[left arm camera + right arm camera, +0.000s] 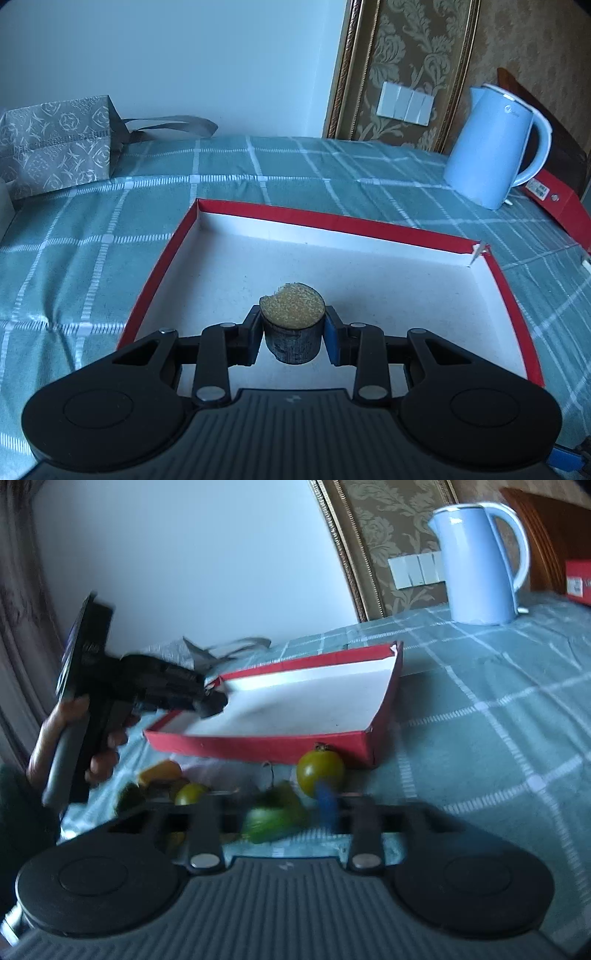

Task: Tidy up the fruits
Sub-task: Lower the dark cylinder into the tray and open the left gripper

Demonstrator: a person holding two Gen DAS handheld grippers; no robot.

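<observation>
**Left wrist view: dark stub held over red box as fruit waits on the cloth**

The left gripper (293, 334) is closed on a short dark cylinder (291, 325) with a rough yellow-brown cut top, its two fingers pressed against either side. It holds the piece above the white floor of a shallow red box (162, 273), near the box's front edge; whether the piece touches the floor cannot be told. Nothing else lies in the box.

From the right wrist view, the box (258, 744) sits on a teal checked cloth (480, 738), and a hand (92, 746) grips the left tool at the box's near-left corner. The fruits lie outside the box, on the cloth just in front of its red wall: a green tomato (320, 771) beside the wall, a smaller green one (190, 794), a yellow piece (160, 771) and a blurred bright-green fruit (273, 818). The right gripper (280, 812) hangs over that green fruit; the blur hides how far its fingers are apart and whether they hold anything.

A pale blue kettle (495, 147) stands at the back right of the cloth, beside a red binder (557, 199). A patterned grey bag (55, 144) rests at back left. Behind are a white wall, gold damask wallpaper and a switch panel (405, 102).
</observation>
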